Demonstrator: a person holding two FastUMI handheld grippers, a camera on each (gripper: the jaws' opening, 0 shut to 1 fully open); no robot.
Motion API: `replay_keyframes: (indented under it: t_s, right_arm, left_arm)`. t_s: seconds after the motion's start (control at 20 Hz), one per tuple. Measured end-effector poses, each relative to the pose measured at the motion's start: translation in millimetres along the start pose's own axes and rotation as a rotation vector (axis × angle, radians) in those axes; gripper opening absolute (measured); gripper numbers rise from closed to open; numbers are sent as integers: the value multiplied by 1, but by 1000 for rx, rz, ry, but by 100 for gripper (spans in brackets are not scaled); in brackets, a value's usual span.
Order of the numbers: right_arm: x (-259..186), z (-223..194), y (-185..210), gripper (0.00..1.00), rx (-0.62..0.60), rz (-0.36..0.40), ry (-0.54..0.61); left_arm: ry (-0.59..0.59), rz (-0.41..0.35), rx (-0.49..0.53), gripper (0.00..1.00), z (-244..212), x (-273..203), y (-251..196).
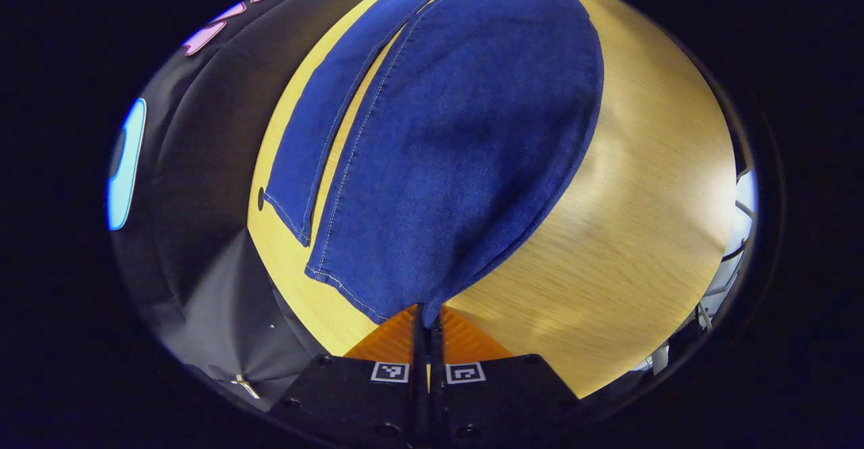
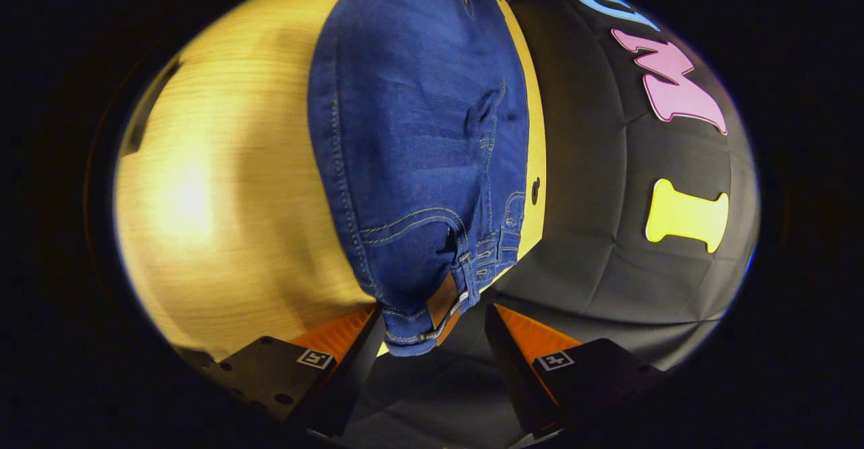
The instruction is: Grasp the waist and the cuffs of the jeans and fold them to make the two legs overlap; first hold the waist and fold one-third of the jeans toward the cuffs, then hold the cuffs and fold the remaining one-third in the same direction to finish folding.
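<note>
Two grippers work the jeans [image 1: 459,145] lying on the wooden surface [image 1: 641,219]. Left gripper [image 1: 427,321] has its fingers clamped on a cuff corner at 6 o'clock, probably for folding the legs together. Right gripper [image 2: 432,331] stands apart around the waist [image 2: 432,314], not yet gripping.

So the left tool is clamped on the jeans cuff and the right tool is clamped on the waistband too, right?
Not quite. In the right gripper view the right tool is open, with the waistband between its fingers. The left tool is shut on the cuff of the jeans.
</note>
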State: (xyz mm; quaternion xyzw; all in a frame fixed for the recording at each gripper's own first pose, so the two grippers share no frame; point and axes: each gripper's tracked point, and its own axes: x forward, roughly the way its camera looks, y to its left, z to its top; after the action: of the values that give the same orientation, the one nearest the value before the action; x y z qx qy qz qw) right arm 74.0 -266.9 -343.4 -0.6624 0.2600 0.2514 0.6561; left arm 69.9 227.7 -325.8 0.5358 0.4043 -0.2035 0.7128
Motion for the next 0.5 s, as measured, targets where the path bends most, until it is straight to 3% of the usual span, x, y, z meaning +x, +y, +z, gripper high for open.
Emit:
replay_keyframes:
  t_s: [0.1,0.15,0.2,0.25,0.35,0.5]
  right_arm:
    - [10,1,8,86,-4,32,7]
    - [14,0,14,69,8,62,14]
    - [17,-3,16,59,10,70,26]
    - [18,2,15,31,12,72,23]
    - [20,3,13,20,53,85,38]
    - [23,2,10,13,119,126,55]
  left_arm:
    - [2,8,-4,6,0,0,1]
    - [3,12,-8,6,0,0,1]
    - [3,15,-9,6,1,0,1]
    - [4,17,-7,6,0,0,1]
    - [15,17,-15,6,-1,0,1]
    - [31,-22,-42,6,2,-2,-2]
